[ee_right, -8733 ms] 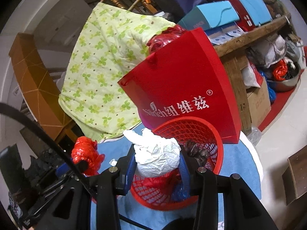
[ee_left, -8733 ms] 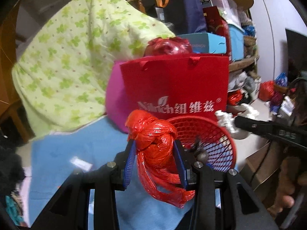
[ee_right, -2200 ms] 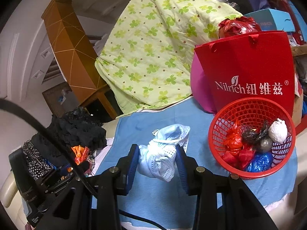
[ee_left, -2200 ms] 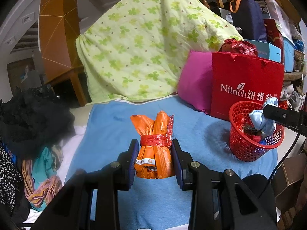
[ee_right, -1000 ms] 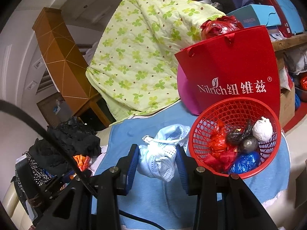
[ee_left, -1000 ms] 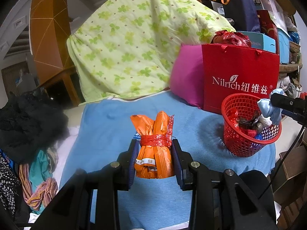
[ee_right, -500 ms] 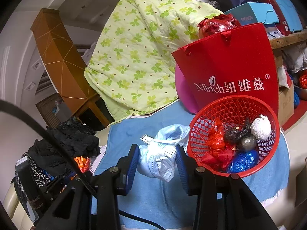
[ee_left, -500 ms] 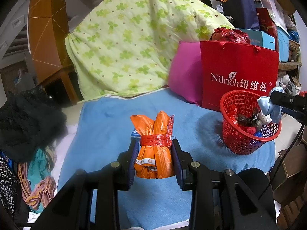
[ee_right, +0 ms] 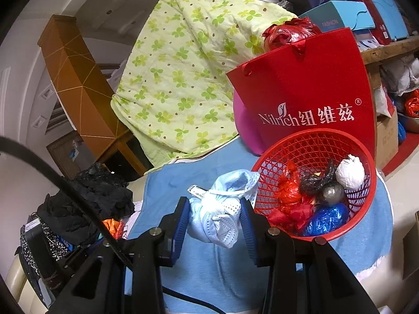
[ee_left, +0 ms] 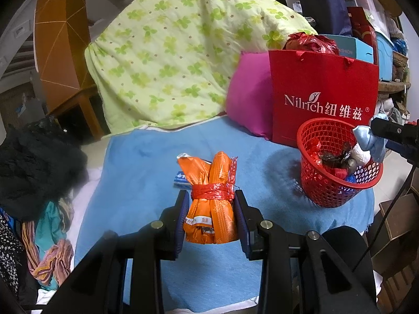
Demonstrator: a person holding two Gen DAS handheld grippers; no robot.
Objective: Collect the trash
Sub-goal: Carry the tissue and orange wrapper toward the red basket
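5 wads in red basket [ee_right: 313, 141], red bag [ee_right: 309, 83] behind

Both grippers: left gripper [ee_left: 212, 218], right gripper [ee_right: 214, 218], black frames, blue pads inside fingers, silver screws behind them, black cable left of right one.
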